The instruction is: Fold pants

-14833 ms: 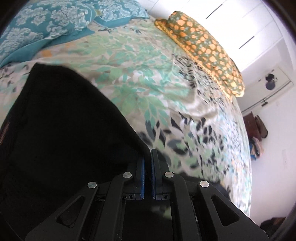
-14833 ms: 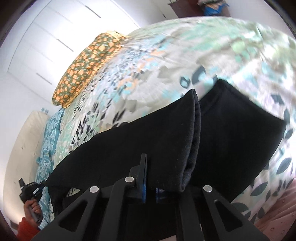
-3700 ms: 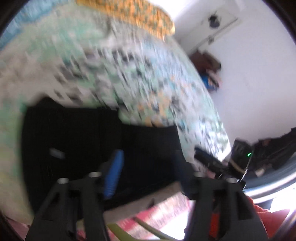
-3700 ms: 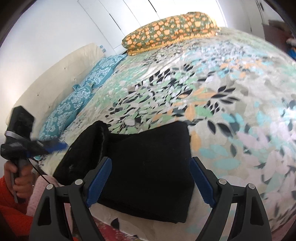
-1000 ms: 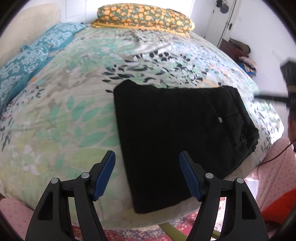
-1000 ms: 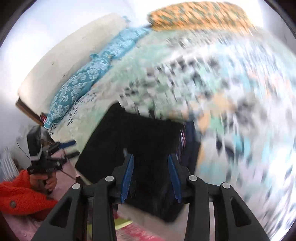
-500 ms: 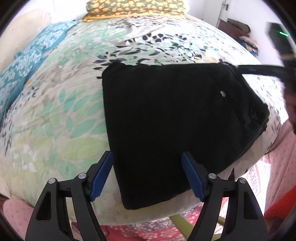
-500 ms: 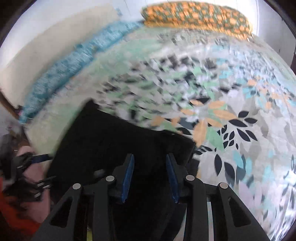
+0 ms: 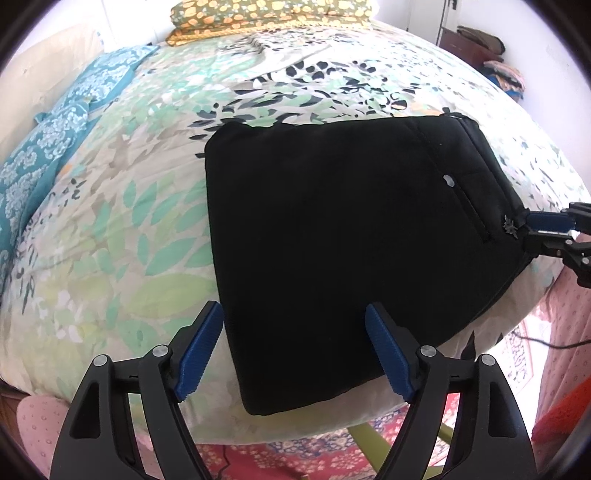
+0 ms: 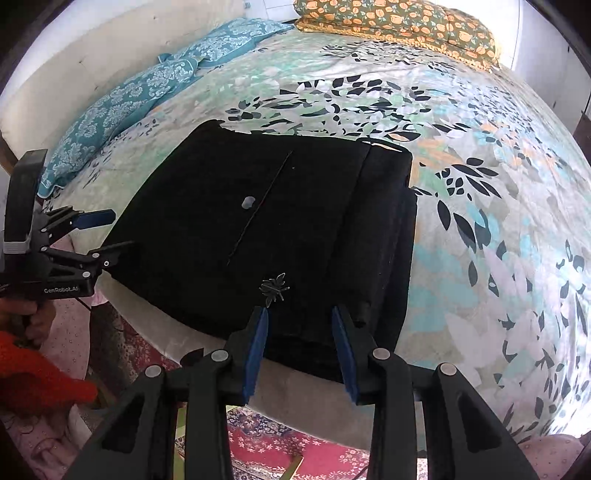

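Pants (image 9: 351,236) now folded flat; both tools released; left tool (image 9: 295,350) widening.

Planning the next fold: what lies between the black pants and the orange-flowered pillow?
Only bare leaf-print bedspread between pants and pillow; both wrist views show it.

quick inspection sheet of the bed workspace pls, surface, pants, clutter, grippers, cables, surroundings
surface: floral bedspread, lightly rumpled
job's things: black pants folded into a flat stack at the near bed edge, pocket button up
clutter: orange-patterned pillow, teal pillows
grippers: left gripper open over the near corner; right gripper jaws apart at the pants edge, not pinching
cables: thin dark cable by the floor
surroundings: red patterned rug, white walls
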A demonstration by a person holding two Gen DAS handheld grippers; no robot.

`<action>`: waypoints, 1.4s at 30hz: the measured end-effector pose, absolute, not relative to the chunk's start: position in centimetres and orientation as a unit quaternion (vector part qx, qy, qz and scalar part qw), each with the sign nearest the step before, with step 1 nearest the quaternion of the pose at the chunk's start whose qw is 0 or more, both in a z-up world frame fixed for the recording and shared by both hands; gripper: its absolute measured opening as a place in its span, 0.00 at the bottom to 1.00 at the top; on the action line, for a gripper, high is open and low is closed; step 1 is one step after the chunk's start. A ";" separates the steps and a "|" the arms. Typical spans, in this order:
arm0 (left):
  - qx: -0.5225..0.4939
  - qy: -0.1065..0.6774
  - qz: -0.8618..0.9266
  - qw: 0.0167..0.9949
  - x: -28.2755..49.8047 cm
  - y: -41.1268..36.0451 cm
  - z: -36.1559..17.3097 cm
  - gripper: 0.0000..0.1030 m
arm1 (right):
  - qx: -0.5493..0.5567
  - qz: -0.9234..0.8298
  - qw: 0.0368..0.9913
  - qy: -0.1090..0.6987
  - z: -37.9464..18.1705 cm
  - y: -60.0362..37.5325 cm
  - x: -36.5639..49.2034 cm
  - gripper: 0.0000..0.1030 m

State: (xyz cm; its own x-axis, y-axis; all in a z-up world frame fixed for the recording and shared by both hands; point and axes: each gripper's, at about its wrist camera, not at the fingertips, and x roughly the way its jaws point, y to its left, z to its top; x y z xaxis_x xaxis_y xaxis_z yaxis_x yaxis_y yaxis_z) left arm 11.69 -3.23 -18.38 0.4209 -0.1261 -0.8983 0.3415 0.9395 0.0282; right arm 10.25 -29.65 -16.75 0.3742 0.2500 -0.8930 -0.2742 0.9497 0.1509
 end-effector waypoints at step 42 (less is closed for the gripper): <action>-0.137 0.516 -0.263 0.804 26.7 -1.5 -13.3 0.21 | 0.269 0.320 0.781 0.463 -14.3 -37.1 24.9 0.34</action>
State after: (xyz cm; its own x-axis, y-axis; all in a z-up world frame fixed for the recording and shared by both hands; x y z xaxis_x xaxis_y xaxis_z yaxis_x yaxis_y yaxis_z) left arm 26.69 -1.46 -13.33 0.3291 -0.5642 -0.7572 0.2807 0.8241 -0.4920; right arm 24.88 -37.13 -14.34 0.3662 0.7490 -0.5523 -0.2498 0.6508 0.7170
